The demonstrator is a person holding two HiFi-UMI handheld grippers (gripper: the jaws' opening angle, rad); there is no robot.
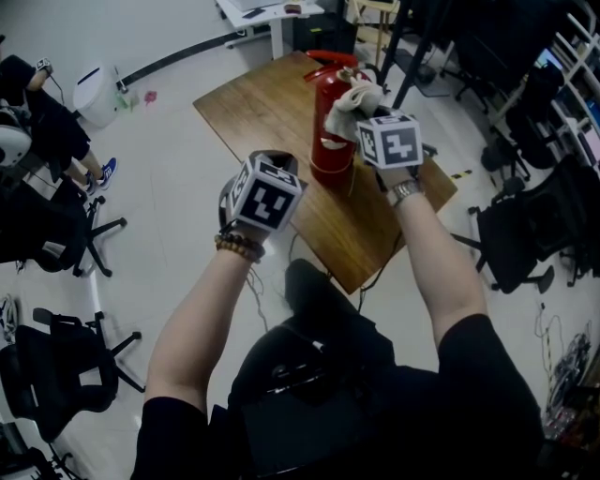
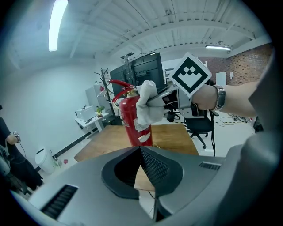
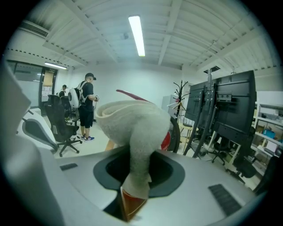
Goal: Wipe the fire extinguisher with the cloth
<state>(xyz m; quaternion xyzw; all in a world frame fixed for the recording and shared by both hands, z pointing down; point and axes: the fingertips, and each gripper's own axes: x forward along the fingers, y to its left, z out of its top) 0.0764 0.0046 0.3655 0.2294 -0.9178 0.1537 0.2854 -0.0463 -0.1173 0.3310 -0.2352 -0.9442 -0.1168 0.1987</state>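
A red fire extinguisher (image 1: pixel 330 131) stands upright on a wooden table (image 1: pixel 262 103). My right gripper (image 1: pixel 361 112) is shut on a whitish cloth (image 1: pixel 356 101) and presses it against the extinguisher's upper right side. In the right gripper view the cloth (image 3: pixel 135 141) bulges out of the jaws and hides most of the extinguisher (image 3: pixel 167 140). My left gripper (image 1: pixel 281 164) is shut and empty, held left of the extinguisher and short of it. In the left gripper view the extinguisher (image 2: pixel 135 123), the cloth (image 2: pixel 147 108) and the right gripper (image 2: pixel 152 100) lie ahead.
Office chairs (image 1: pixel 525 234) stand right of the table and more (image 1: pixel 66 366) at the left. A white desk (image 1: pixel 267 14) and dark racks are beyond the table. A white bin (image 1: pixel 97 94) sits on the floor at left. A person (image 3: pixel 87 106) stands far off.
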